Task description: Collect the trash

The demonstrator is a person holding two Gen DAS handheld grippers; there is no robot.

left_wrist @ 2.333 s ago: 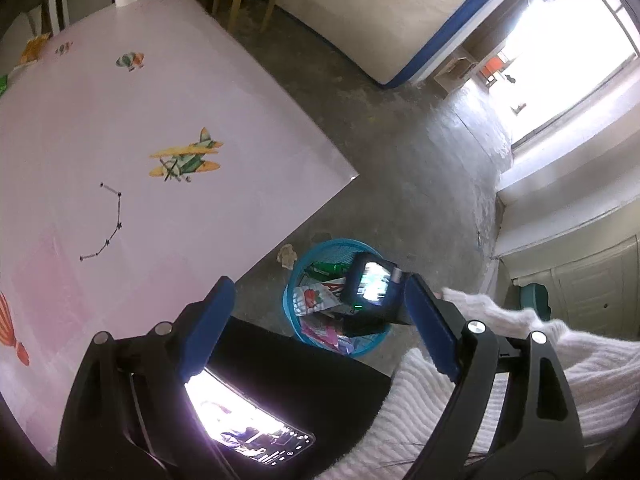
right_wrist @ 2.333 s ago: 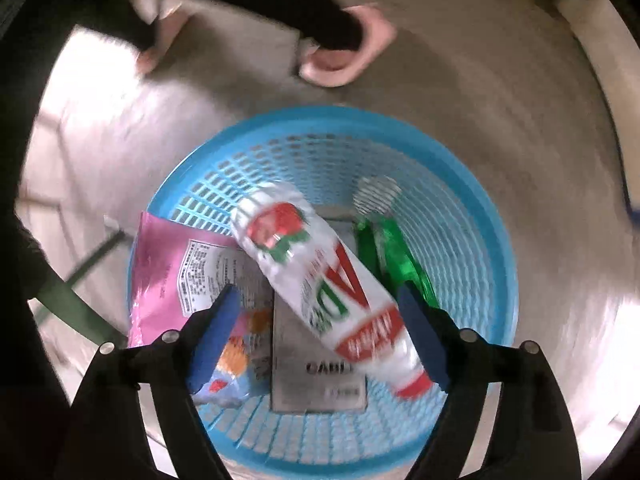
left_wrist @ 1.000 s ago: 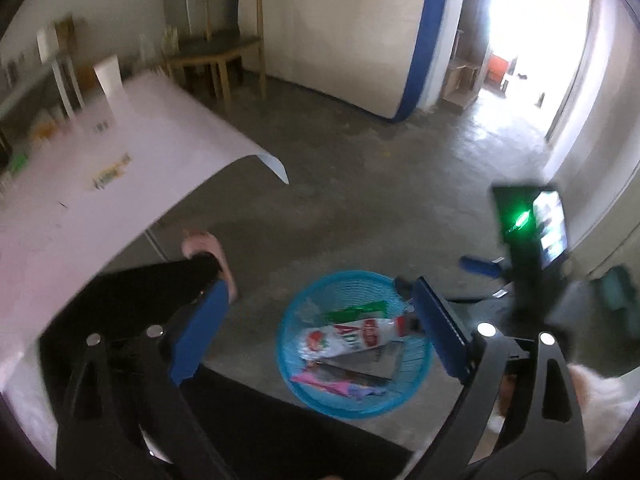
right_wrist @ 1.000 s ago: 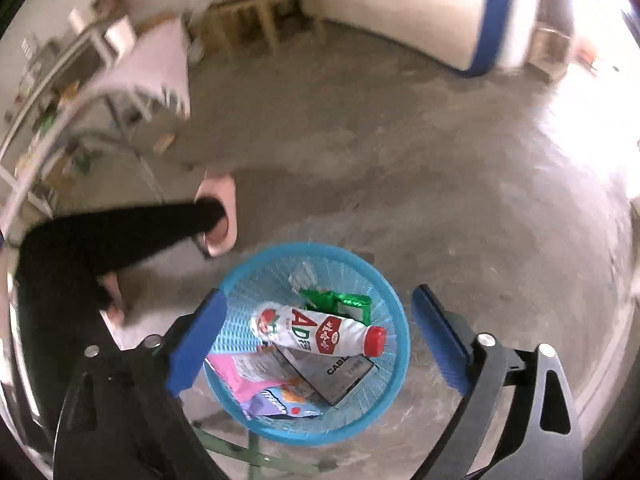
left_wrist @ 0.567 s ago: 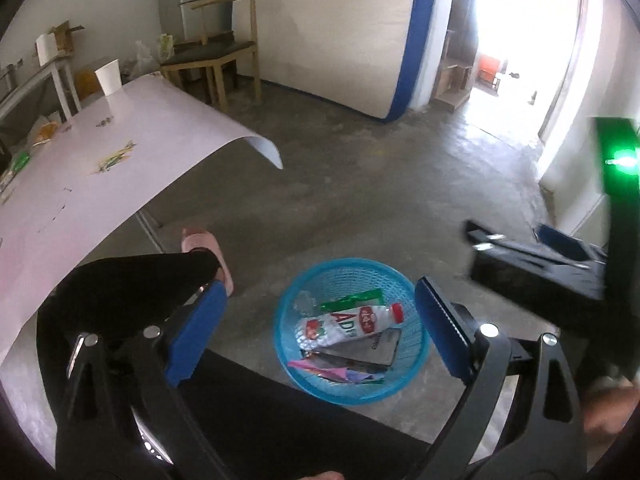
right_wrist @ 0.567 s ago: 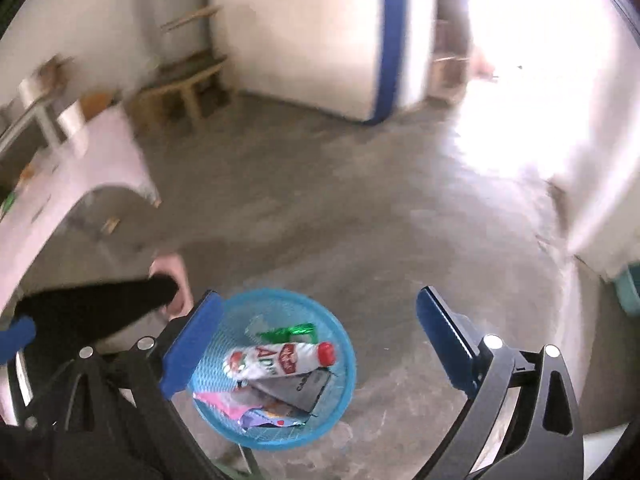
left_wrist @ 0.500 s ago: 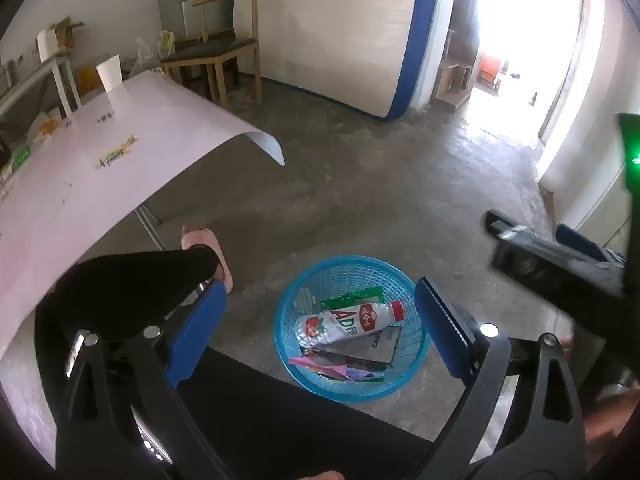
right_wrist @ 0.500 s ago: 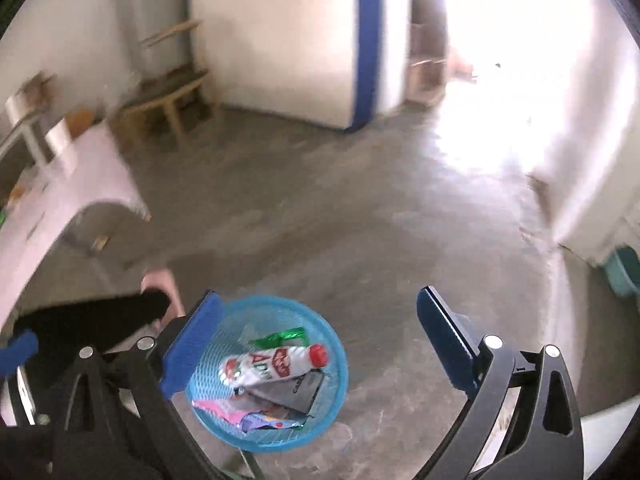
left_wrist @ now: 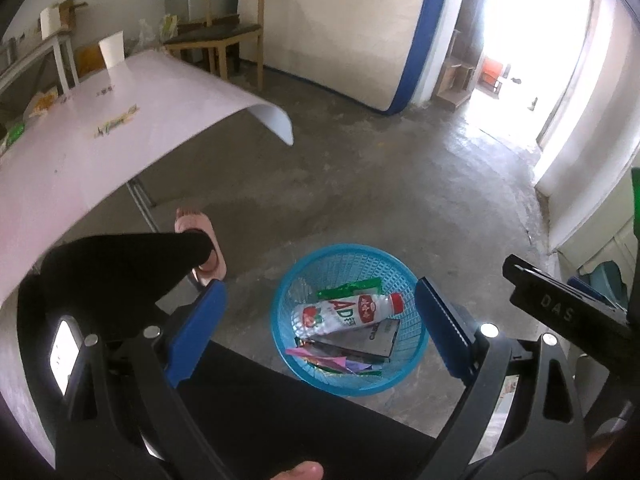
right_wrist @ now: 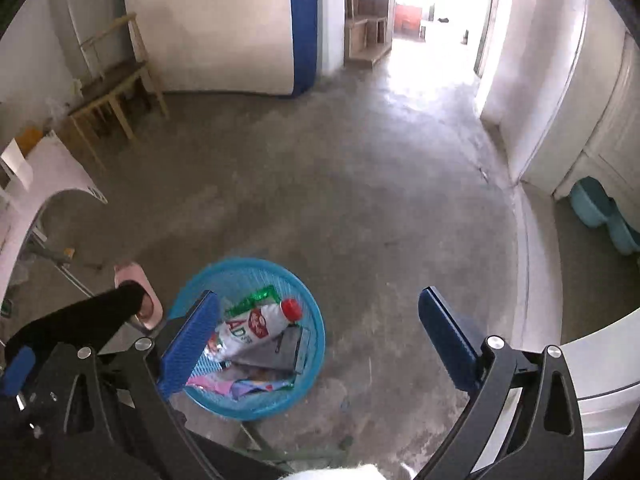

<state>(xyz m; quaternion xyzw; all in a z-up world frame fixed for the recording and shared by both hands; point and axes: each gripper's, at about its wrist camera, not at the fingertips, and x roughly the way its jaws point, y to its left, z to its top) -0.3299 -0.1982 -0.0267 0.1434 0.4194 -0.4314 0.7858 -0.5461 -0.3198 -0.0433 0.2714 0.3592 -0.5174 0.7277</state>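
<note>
both grippers have risen well above the blue basket (left_wrist: 416,354) since 2.3 s ago. left gripper (left_wrist: 320,328) and right gripper (right_wrist: 318,334) gape wide, empty. the white bottle (left_wrist: 344,312) lies in the basket atop wrappers (left_wrist: 336,362).

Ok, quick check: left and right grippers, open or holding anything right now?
Left gripper: open, empty.
Right gripper: open, empty.
</note>
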